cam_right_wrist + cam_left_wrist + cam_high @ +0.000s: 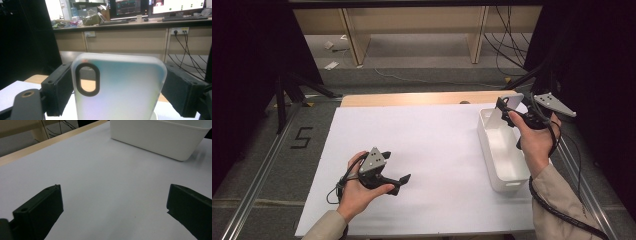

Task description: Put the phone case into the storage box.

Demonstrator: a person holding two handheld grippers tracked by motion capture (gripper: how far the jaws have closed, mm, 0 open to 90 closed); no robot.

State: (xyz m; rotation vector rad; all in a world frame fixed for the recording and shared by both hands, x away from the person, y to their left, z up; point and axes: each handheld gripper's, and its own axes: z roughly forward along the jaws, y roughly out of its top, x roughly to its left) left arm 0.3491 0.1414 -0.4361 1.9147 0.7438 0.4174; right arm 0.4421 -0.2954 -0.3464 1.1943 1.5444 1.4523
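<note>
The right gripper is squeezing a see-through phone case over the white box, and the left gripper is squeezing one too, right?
Not quite. The left gripper squeezes nothing: the left gripper view shows its jaws wide apart over the bare white table sheet. The rest is right: the right gripper is clamped on the frosted, translucent phone case, held above the white rectangular plastic box.

Overhead light is falling evenly on the white worktop (427, 150) in the high view, leaving the surrounding floor and frame dim and nearly black at both sides. The left gripper (384, 172) is casting only a soft, short shadow. In the left gripper view, the white bin (160, 137) is appearing slightly overexposed, and a faint shadow is lying beside it. In the right gripper view, the translucent phone case (118, 87) is looking soft, while the bright monitors (155, 6) behind are glaring.
</note>
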